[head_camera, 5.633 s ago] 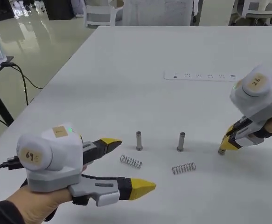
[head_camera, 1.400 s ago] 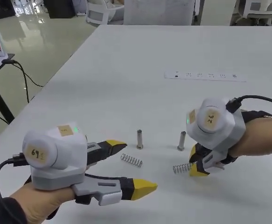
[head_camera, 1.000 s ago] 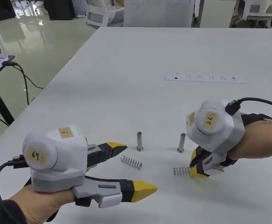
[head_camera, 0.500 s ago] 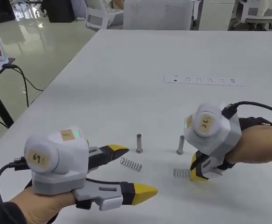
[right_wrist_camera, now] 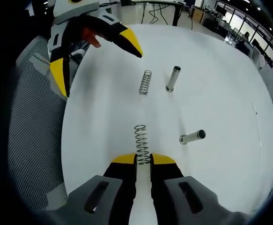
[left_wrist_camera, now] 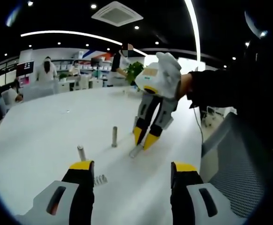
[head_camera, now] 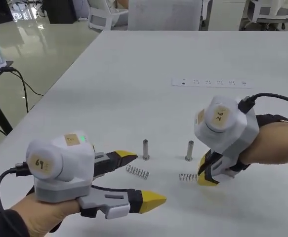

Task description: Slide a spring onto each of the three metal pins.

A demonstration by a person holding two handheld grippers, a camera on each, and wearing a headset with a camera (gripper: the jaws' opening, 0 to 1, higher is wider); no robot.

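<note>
Two metal pins stand upright on the white table [head_camera: 134, 84]: one pin [head_camera: 145, 149] on the left, another pin [head_camera: 189, 150] on the right. A loose spring [head_camera: 137, 172] lies just in front of the left pin. My right gripper [head_camera: 205, 176] points down at the table and is shut on one end of a second spring [head_camera: 187, 176], which lies in front of the right pin. In the right gripper view this spring [right_wrist_camera: 141, 139] sticks out from between the closed jaws of the right gripper [right_wrist_camera: 143, 158]. My left gripper [head_camera: 143, 177] hovers open near the loose spring, nothing between its fingers.
A white power strip [head_camera: 213, 83] lies on the table further back. Office chairs [head_camera: 163, 12] stand past the far edge. A cable [head_camera: 272, 98] runs from the right gripper. The table's left edge drops to the floor.
The right gripper came in from the far right and closed on the right-hand spring. Over the last second it has barely moved. The left gripper stays open in place.
</note>
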